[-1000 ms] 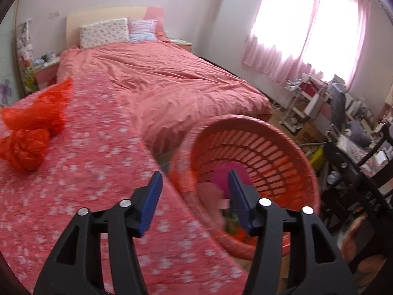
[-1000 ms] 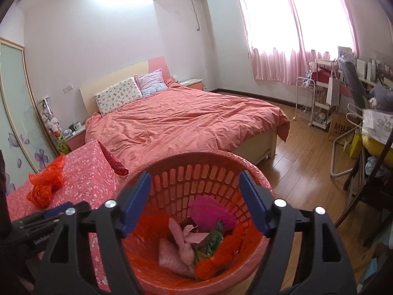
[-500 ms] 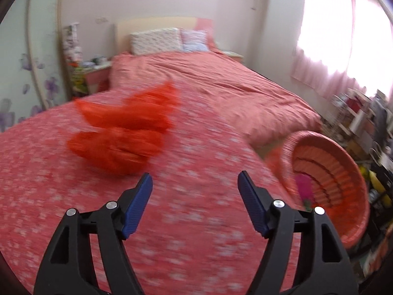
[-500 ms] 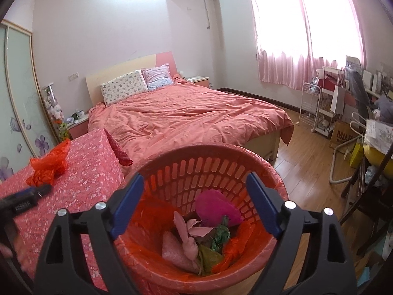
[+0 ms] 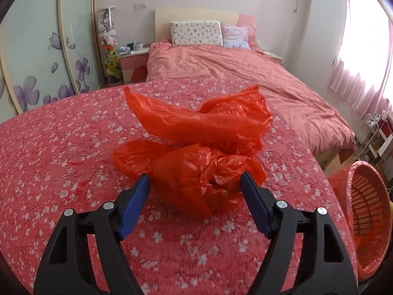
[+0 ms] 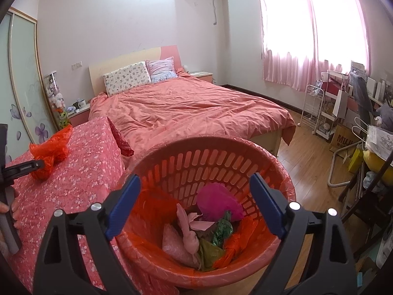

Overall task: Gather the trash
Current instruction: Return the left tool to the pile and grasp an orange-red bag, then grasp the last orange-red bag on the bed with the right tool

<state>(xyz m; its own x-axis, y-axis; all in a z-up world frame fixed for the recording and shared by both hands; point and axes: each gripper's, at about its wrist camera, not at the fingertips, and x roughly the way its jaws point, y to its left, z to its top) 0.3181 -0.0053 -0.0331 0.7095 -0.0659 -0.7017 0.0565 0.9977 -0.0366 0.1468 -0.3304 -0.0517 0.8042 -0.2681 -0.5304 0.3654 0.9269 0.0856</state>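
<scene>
A crumpled red plastic bag (image 5: 199,152) lies on the red floral table cover (image 5: 61,147). My left gripper (image 5: 196,184) is open, its blue fingertips on either side of the bag's near end. The bag also shows in the right wrist view (image 6: 50,152), with the left gripper beside it. An orange slotted trash basket (image 6: 211,162) holds pink, green and orange scraps. My right gripper (image 6: 195,186) is open and empty, just above the basket's mouth. The basket shows at the table's right edge in the left wrist view (image 5: 366,211).
A bed with a salmon duvet (image 6: 191,108) stands behind the table. A nightstand (image 5: 133,61) and wardrobe doors (image 5: 36,49) are at the far left. A white rack (image 6: 316,108), chairs and clutter stand on the wooden floor (image 6: 309,152) to the right.
My left gripper has swung left from the basket to the red bag and closed in on it. My right gripper has stayed over the basket, shifting only slightly.
</scene>
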